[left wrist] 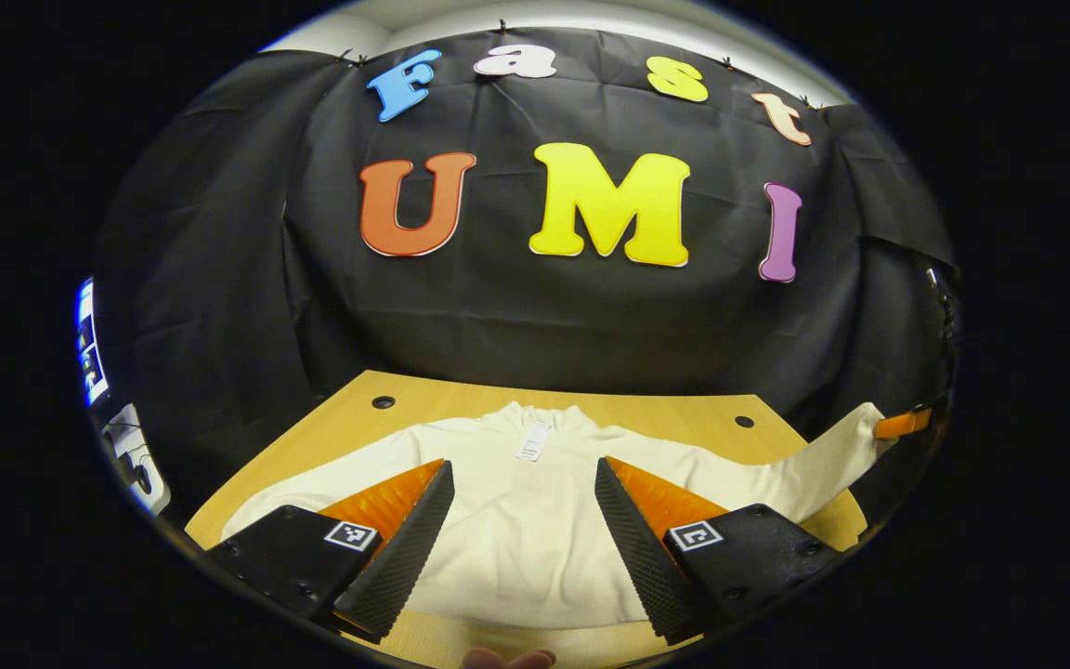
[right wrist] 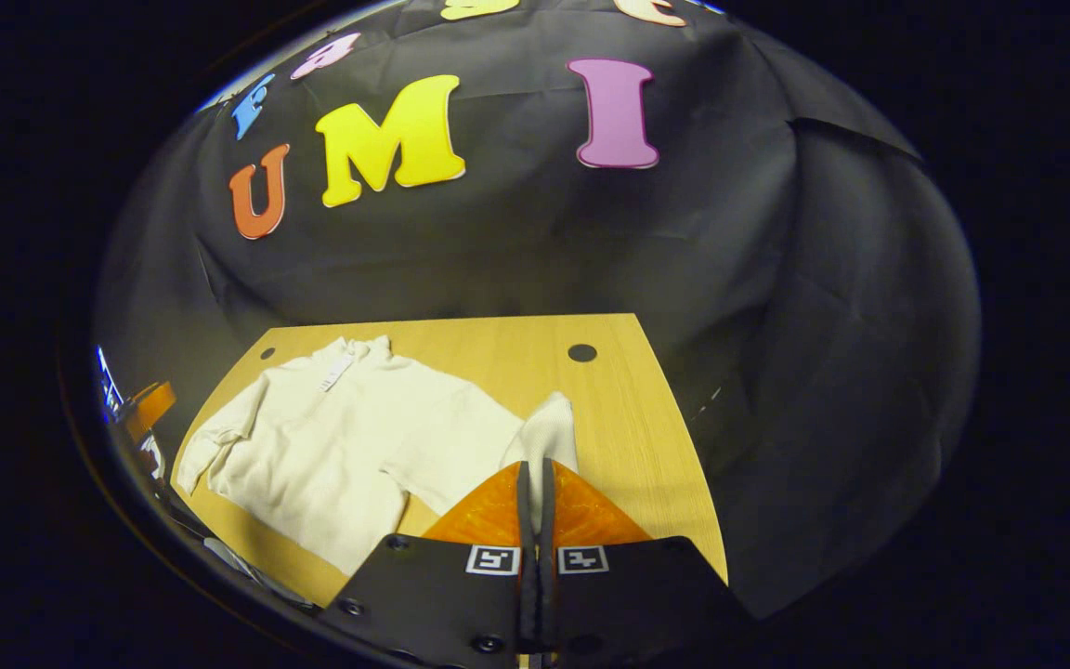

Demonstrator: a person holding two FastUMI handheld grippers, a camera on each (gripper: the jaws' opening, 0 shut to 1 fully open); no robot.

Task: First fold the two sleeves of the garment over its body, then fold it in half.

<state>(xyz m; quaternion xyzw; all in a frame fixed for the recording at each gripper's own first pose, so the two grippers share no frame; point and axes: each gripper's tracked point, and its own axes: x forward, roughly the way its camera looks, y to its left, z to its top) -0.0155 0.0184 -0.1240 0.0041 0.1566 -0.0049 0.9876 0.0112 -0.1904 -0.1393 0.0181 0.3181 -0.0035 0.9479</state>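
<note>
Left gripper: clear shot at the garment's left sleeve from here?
Probably yes. The left gripper hangs open over the garment, and the left sleeve lies flat and uncovered on the table.

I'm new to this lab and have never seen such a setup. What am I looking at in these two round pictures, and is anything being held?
There is no robot arm here: a person holds a two-finger gripper in each hand, and a fisheye camera rides on each, looking forward along its fingers.

The left gripper view comes from the left gripper, whose fingers stand wide apart over the middle of a cream garment and hold nothing. The garment lies spread on a wooden table, neck and tag toward the far edge.

The right gripper view comes from the right gripper. Its fingers are closed together on the end of the garment's sleeve, which rises from the table toward them. In the left gripper view that same sleeve stretches off to the right.

The other sleeve lies unfolded.
</note>
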